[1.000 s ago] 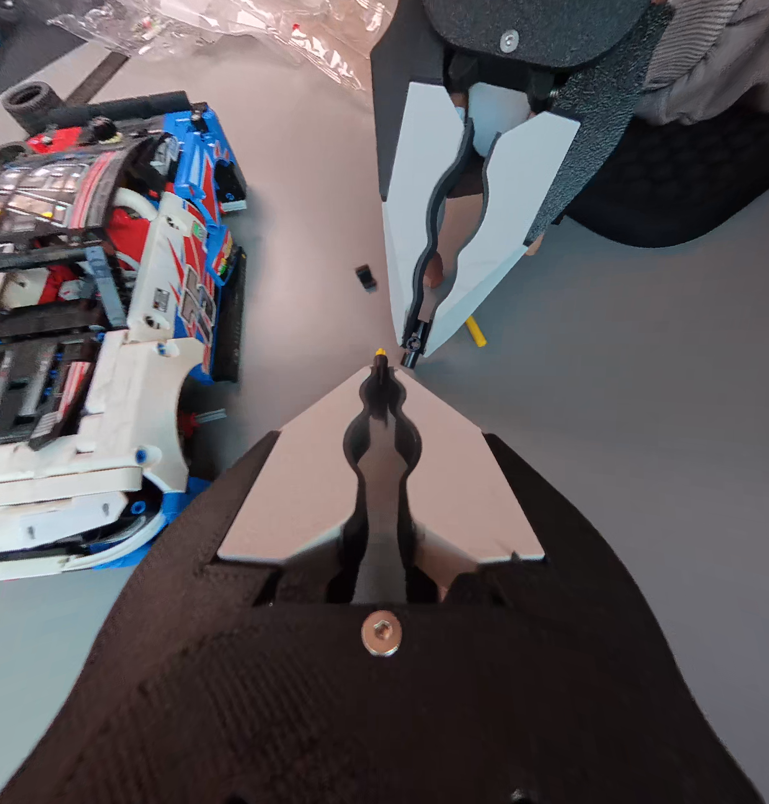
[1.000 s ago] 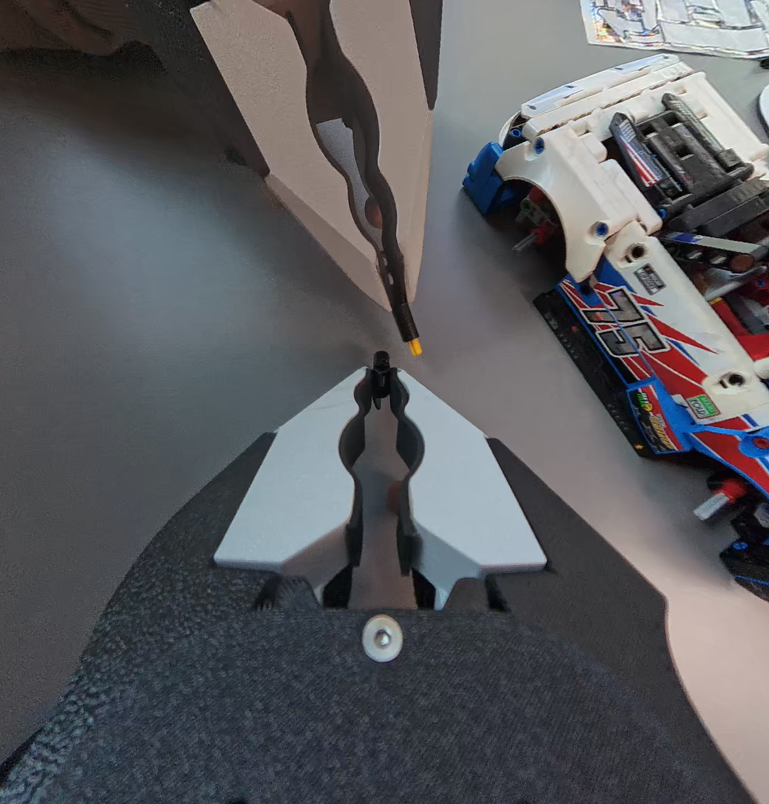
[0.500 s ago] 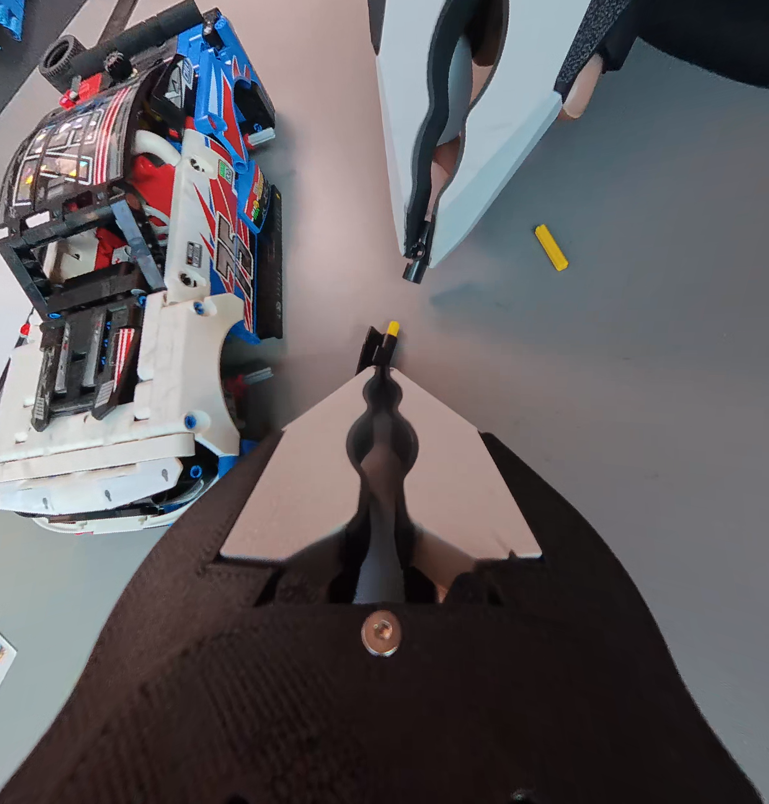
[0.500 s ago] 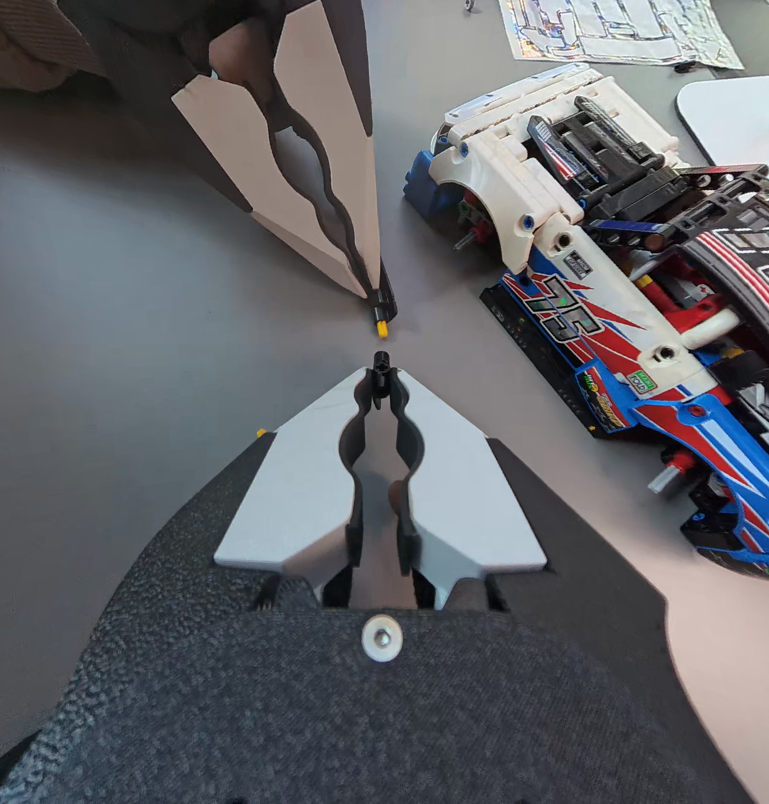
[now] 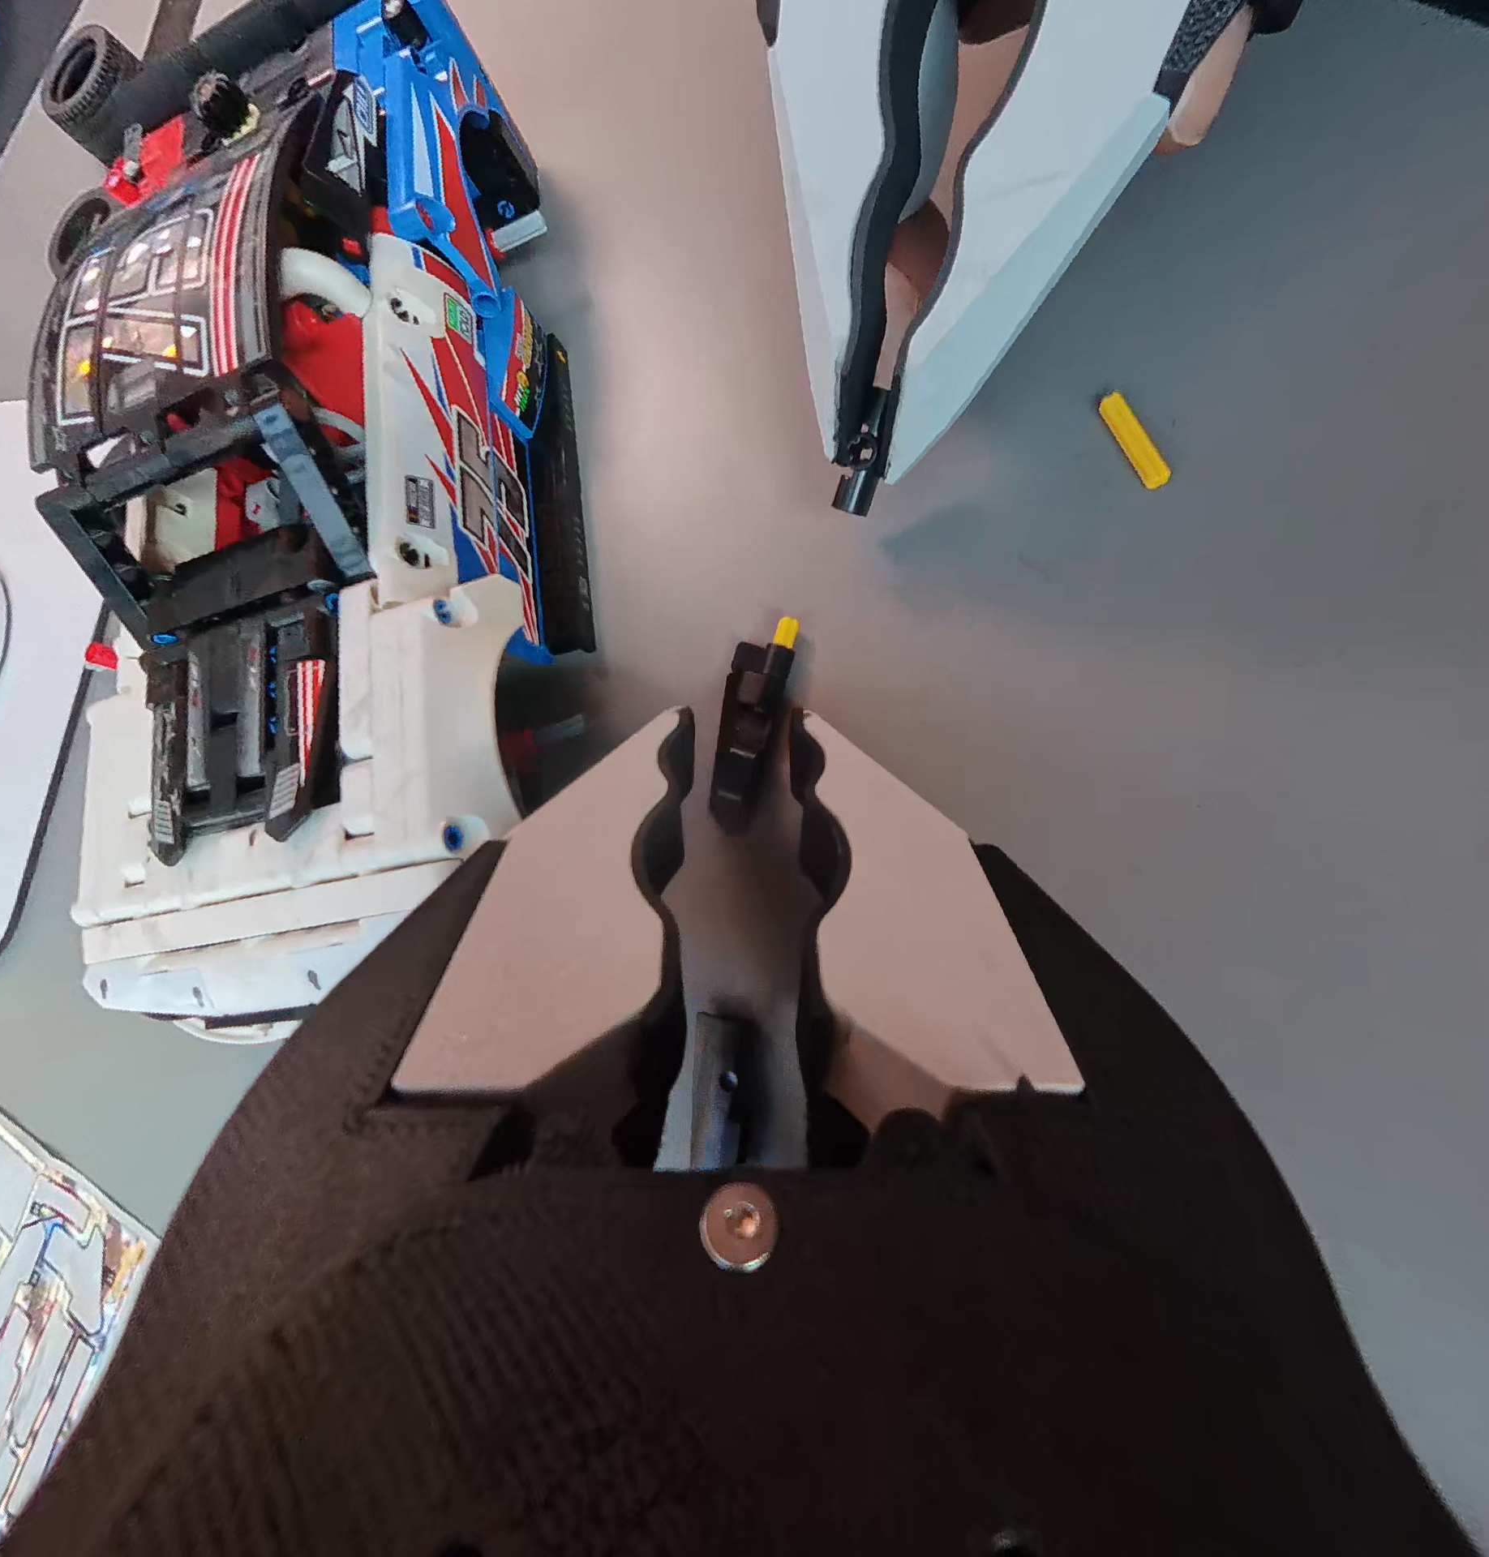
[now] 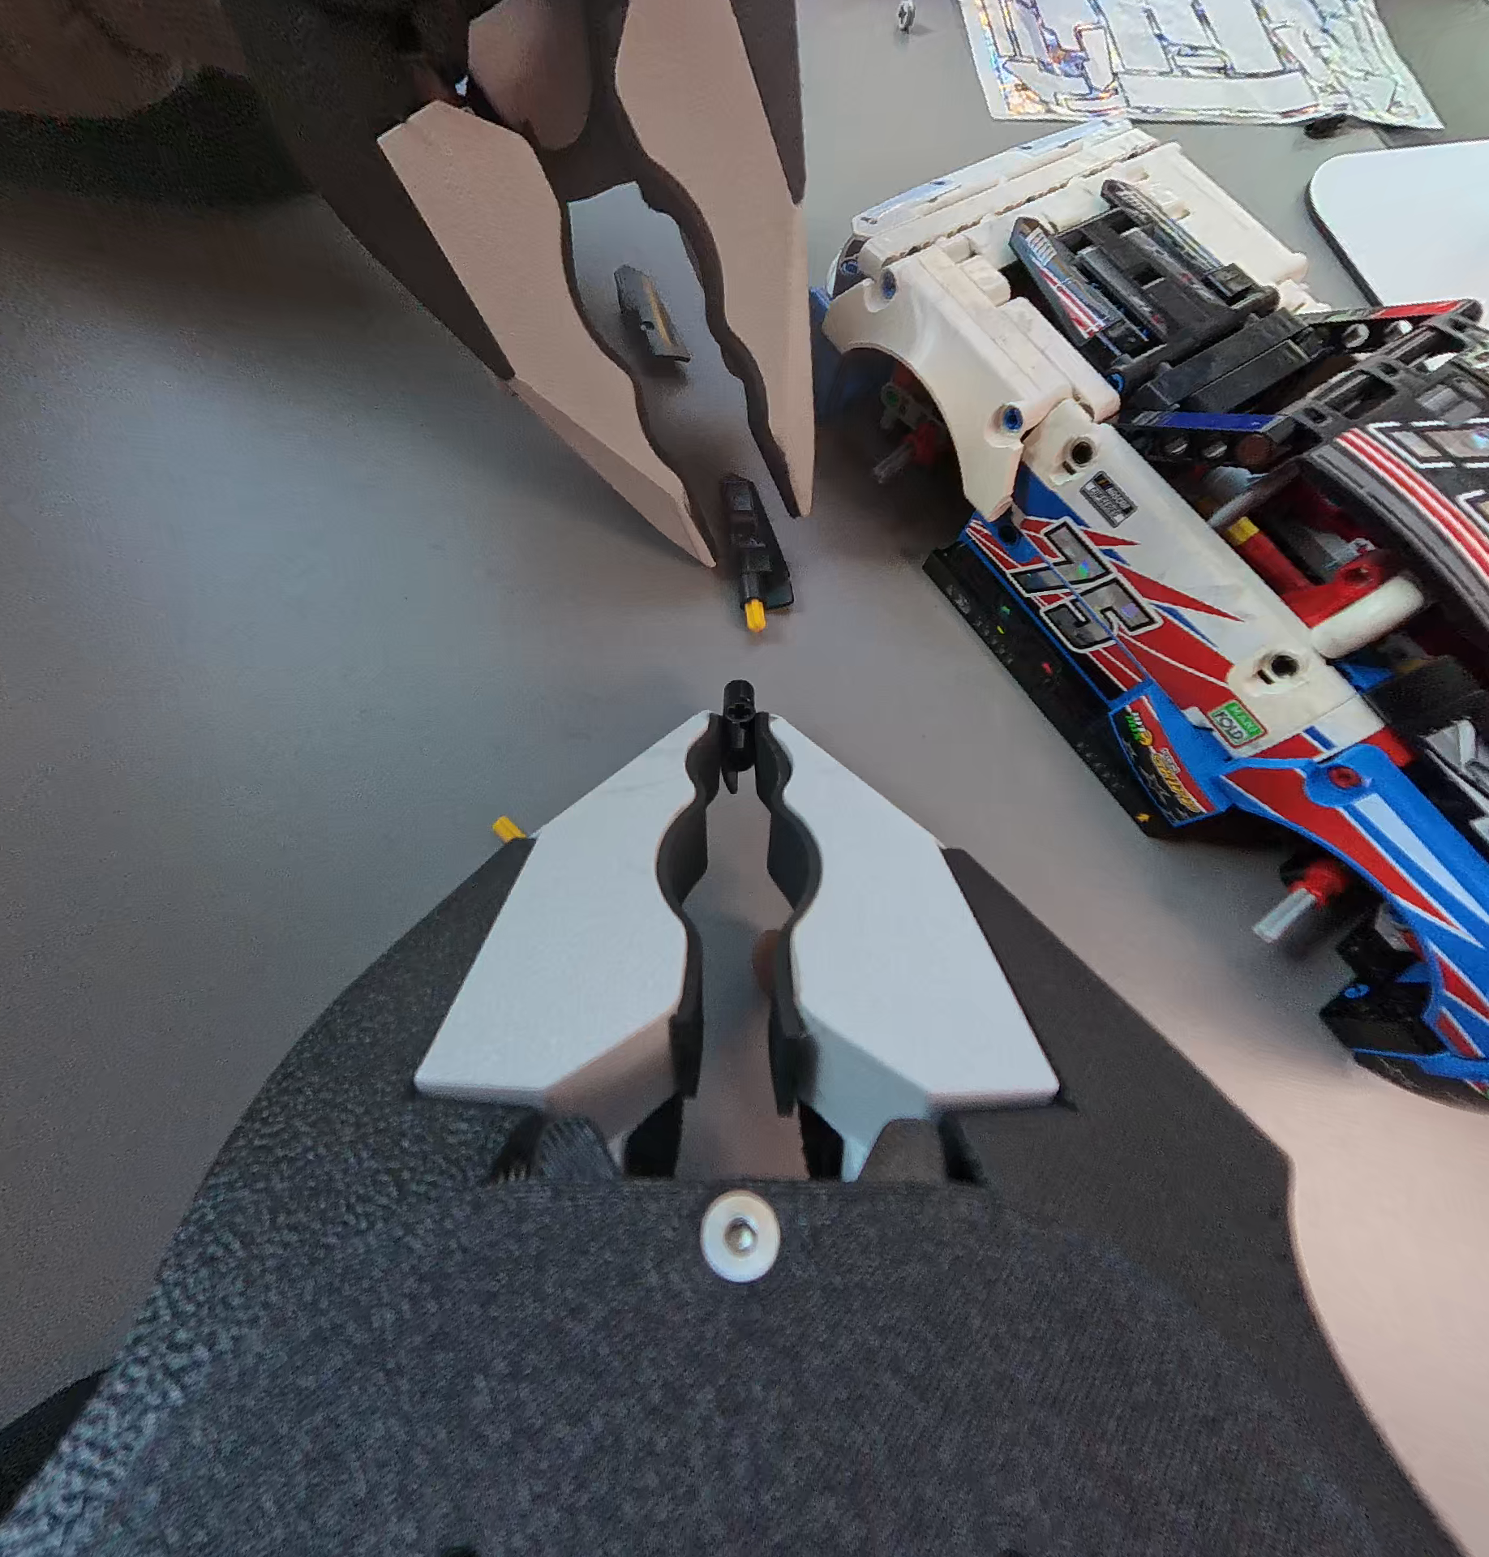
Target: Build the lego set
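Observation:
My left gripper (image 5: 741,718) is open. A black lego piece with a yellow axle tip (image 5: 751,724) lies on the grey table between its fingertips, untouched by them. My right gripper (image 6: 737,726) is shut on a small black connector (image 6: 737,701), which sticks out past its tips. The two grippers point at each other a short way apart. The left gripper (image 6: 749,532) and its piece (image 6: 749,539) also show in the right wrist view. The right gripper (image 5: 866,451) and the connector (image 5: 857,490) also show in the left wrist view. The white, blue and red lego car (image 5: 303,548) (image 6: 1145,548) stands beside them.
A loose yellow axle (image 5: 1133,438) lies on the table near the right gripper. Another small black piece (image 6: 650,324) lies behind the left fingers. A sticker sheet (image 6: 1188,59) (image 5: 33,1264), a white pad (image 6: 1432,211) and a loose tyre (image 5: 92,80) lie around the car.
My left gripper has opened and let go of the black piece with the yellow tip, which now lies on the table. The right gripper still holds its connector.

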Motion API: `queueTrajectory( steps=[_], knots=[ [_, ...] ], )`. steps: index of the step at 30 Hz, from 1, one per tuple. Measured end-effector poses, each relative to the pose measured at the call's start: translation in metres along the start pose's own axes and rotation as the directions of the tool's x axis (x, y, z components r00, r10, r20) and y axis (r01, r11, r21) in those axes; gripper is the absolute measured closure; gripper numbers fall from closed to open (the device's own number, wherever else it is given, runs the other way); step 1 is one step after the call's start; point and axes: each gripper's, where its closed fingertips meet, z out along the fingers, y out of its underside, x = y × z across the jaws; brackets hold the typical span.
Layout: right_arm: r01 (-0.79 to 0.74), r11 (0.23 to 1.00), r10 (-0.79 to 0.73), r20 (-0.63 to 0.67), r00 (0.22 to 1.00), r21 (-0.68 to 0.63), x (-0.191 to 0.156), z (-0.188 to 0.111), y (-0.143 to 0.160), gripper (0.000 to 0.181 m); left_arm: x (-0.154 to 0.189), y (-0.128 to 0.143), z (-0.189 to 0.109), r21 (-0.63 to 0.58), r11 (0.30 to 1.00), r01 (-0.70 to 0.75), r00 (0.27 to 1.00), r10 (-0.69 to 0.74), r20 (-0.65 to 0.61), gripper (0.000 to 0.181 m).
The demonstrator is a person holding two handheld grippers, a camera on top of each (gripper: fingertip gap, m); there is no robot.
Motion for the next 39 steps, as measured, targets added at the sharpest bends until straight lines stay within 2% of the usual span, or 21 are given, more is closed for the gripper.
queueTrajectory(
  steps=[5,9,12,15,20,24,31,39],
  knots=[
    [0.014,1.0,-0.014,0.001,1.0,0.003,-0.001,-0.002,0.002,0.177,-0.001,-0.002,0.005,-0.068,0.998,0.014,0.995,-0.021,-0.097,0.16],
    [0.018,1.0,-0.018,0.002,1.0,0.009,0.0,-0.004,0.002,0.177,0.004,-0.001,0.005,-0.114,0.994,0.004,0.986,-0.023,-0.167,0.168],
    [0.012,1.0,-0.012,0.004,1.0,0.021,0.0,-0.005,0.001,0.177,0.006,-0.002,0.006,-0.121,0.993,-0.014,0.985,-0.007,-0.172,0.172],
    [0.034,0.998,-0.034,0.009,0.999,0.058,-0.003,-0.008,-0.006,0.177,0.01,-0.003,0.005,-0.108,0.994,0.032,0.978,-0.053,-0.2,0.173],
    [0.224,0.962,-0.237,0.067,0.969,0.158,-0.023,-0.016,-0.014,0.176,0.04,-0.022,-0.008,0.01,0.955,0.297,0.871,-0.266,-0.413,0.173],
    [0.343,0.9,-0.375,0.079,0.924,0.269,-0.038,-0.027,-0.022,0.176,0.053,-0.035,-0.023,0.039,0.899,0.437,0.767,-0.35,-0.537,0.173],
    [0.368,0.857,-0.432,0.112,0.895,0.361,-0.055,-0.037,-0.027,0.176,0.067,-0.05,-0.04,0.039,0.816,0.577,0.597,-0.388,-0.702,0.173],
    [0.363,0.858,-0.437,0.143,0.888,0.364,-0.059,-0.033,-0.025,0.176,0.072,-0.046,-0.04,-0.033,0.79,0.612,0.525,-0.437,-0.73,0.173]
  ],
)
